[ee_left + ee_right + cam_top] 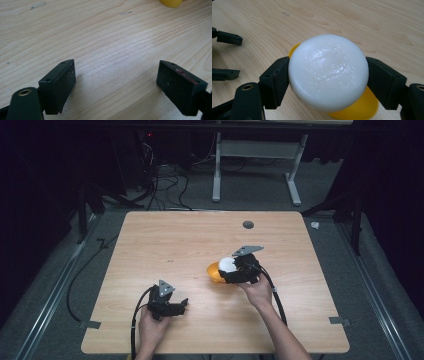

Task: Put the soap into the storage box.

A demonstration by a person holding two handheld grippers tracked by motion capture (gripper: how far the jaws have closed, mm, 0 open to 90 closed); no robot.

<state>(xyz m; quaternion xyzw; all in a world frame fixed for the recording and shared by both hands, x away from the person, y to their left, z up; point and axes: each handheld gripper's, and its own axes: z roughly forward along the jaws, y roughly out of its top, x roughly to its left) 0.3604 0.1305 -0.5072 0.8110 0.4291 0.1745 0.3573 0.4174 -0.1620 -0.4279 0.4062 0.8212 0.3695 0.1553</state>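
Note:
A round white puck-shaped object [328, 71] sits between the jaws of my right gripper [327, 82], which is shut on its sides. It is held just above a yellow-orange bowl [359, 107] on the wooden table. From above, the white object [227, 265] and the bowl [215, 272] lie right of the table's centre, with the right gripper [234, 270] over them. My left gripper [181, 307] rests low near the front left, open, with bare wood between its fingers [60, 82]. The bowl's edge [171, 2] peeks in at the top of the left gripper view.
The wooden table [175, 240] has a dark round grommet [248, 224] near its far edge. Cables trail from both grippers over the front edge. A white desk frame [255, 165] and tangled cables stand on the floor beyond.

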